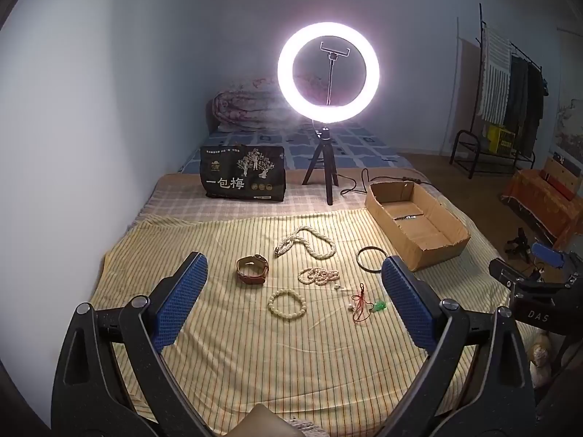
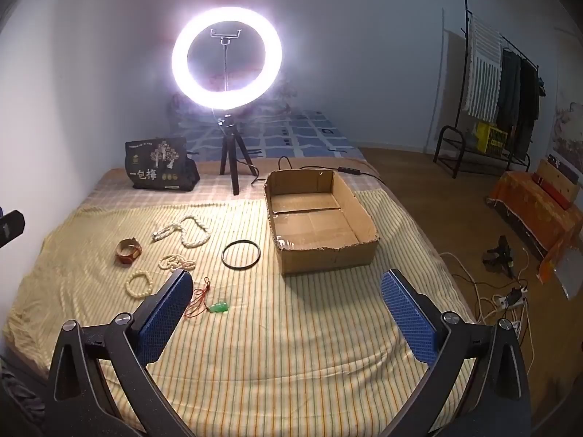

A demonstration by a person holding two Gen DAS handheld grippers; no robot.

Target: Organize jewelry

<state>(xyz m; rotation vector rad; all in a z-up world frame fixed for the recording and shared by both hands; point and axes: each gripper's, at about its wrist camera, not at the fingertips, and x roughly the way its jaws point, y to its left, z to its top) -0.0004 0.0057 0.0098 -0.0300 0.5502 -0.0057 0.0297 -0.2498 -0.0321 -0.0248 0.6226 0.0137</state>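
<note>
Only the right wrist view shows floor cables; both hand-held grippers gape apart; cardboard box holds no jewelry.

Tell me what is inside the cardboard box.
The cardboard box shows only its bare flaps and a seam across the floor; no jewelry is visible. Its near wall hides the strip of floor just behind it.

Jewelry, box on bed

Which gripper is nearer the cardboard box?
Right. The right gripper hovers open just in front of the box; the left gripper is farther off to its left, over the jewelry.
</note>
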